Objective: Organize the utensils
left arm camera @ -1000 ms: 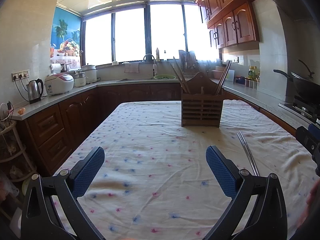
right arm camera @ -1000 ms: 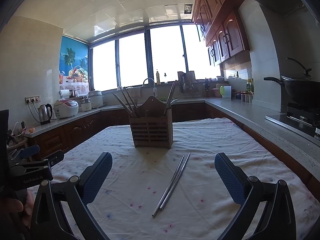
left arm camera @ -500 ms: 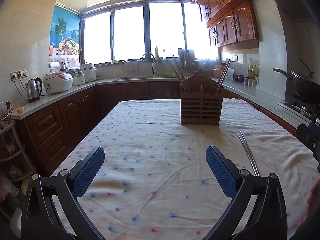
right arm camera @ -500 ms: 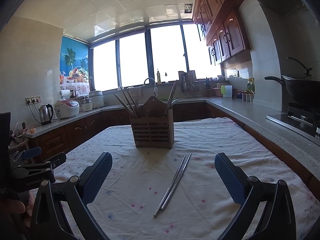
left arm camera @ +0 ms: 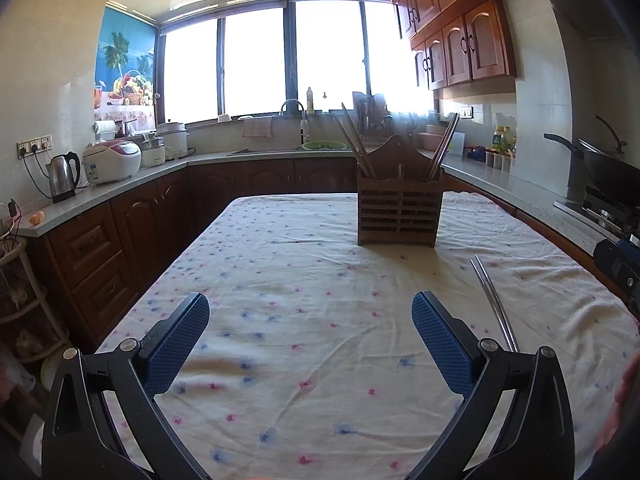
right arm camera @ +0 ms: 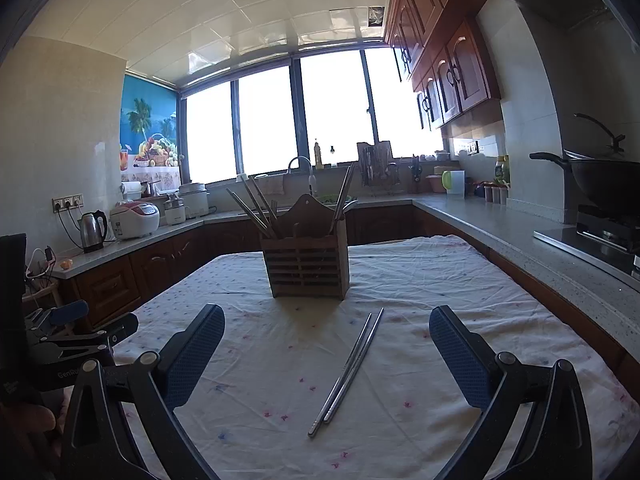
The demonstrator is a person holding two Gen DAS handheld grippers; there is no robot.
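While both claws, left claw [left arm camera: 310,338] and right claw [right arm camera: 326,350], have barely shifted and gape empty, chopsticks [right arm camera: 347,372] await mid-counter, ungrasped.

Tablecloth [left arm camera: 304,280]: cream, small pink and blue flower print. Utensil holder [right arm camera: 307,260]: brown wood, slatted front. Chopsticks [right arm camera: 347,372]: silver metal. Gripper pads [left arm camera: 176,340]: blue, dotted texture; gripper frames black. Cabinets [left arm camera: 464,44]: reddish-brown. Rice cooker [left arm camera: 112,160]: white, red top. Poster [right arm camera: 149,132]: blue sky, palm, fruit.
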